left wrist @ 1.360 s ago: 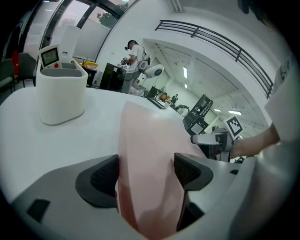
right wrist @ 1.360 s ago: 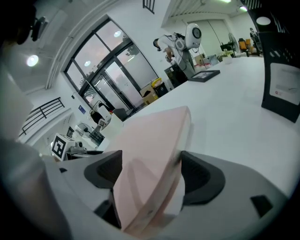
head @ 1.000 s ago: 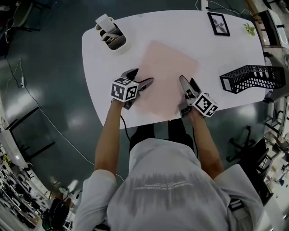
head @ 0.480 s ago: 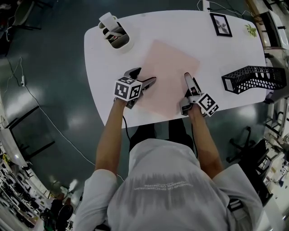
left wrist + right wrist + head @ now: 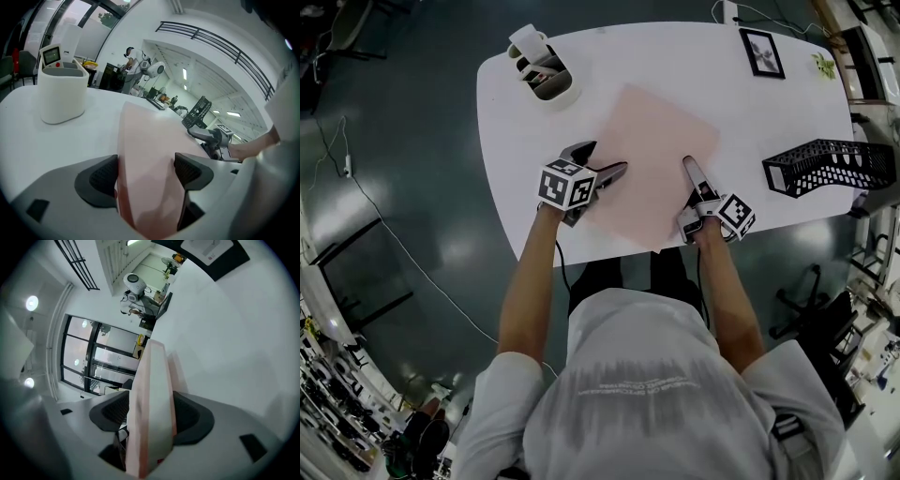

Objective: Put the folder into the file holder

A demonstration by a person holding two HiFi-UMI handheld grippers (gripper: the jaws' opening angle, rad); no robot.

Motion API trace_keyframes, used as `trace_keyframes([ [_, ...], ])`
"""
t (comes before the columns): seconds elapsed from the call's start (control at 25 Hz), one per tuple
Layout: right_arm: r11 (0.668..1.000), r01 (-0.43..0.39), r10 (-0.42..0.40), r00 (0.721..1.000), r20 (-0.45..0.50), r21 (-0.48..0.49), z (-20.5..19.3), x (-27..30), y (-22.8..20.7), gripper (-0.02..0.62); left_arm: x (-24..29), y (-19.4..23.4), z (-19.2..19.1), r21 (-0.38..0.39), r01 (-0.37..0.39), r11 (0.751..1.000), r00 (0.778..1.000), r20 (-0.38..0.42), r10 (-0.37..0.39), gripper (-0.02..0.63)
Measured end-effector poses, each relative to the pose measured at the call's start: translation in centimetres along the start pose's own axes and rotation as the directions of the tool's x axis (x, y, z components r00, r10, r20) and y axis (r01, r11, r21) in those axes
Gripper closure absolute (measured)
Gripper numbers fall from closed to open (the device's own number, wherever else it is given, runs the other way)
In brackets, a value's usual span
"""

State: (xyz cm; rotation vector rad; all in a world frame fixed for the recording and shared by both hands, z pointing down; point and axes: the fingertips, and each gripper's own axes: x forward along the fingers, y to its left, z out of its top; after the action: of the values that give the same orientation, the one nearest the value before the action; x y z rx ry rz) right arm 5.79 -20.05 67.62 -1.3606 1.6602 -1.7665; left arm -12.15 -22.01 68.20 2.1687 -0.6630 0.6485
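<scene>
Folder (image 5: pixel 661 155) sits on the white tabletop (image 5: pixel 722 94), well apart from the black file holder (image 5: pixel 821 165). Right hand-held gripper (image 5: pixel 688 171), whose jaws have just been closing, pinches its edge. Left hand-held gripper (image 5: pixel 607 157) straddles the opposite edge, jaws apart. Best to secure both grips before lifting.

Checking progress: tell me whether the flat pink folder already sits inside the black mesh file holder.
No, the flat pink folder lies on the white table, apart from the black mesh file holder at its right end.
</scene>
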Motion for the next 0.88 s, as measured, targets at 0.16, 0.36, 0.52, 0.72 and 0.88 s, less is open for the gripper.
trace_keyframes([
  [0.16, 0.993, -0.107, 0.111, 0.990, -0.093, 0.046, -0.6, 0.4, 0.5, 0.314, -0.3, 0.1, 0.1, -0.003, 0.002, 1.000, 1.000, 0.004, -0.002, 0.227],
  [0.36, 0.968, -0.238, 0.251, 0.944, -0.214, 0.081, -2.6, 1.0, 1.8, 0.314, -0.3, -0.1, 0.1, -0.004, 0.023, 1.000, 1.000, 0.007, -0.023, 0.229],
  [0.52, 0.968, -0.232, 0.249, 0.925, -0.286, 0.092, -3.3, 1.5, 1.7, 0.347, -0.3, 0.0, 0.1, -0.002, 0.024, 1.000, 1.000, 0.006, -0.024, 0.227],
  [0.72, 0.968, -0.243, 0.246, 0.888, -0.388, 0.057, -4.2, 2.3, 2.3, 0.377, -0.6, 0.0, 0.3, -0.008, 0.030, 1.000, 0.999, 0.022, -0.030, 0.227],
  [0.88, 0.967, -0.254, 0.242, 0.863, -0.444, 0.034, -5.0, 2.8, 2.8, 0.382, -0.7, -0.1, 0.1, -0.004, 0.034, 0.999, 0.999, 0.023, -0.034, 0.227],
])
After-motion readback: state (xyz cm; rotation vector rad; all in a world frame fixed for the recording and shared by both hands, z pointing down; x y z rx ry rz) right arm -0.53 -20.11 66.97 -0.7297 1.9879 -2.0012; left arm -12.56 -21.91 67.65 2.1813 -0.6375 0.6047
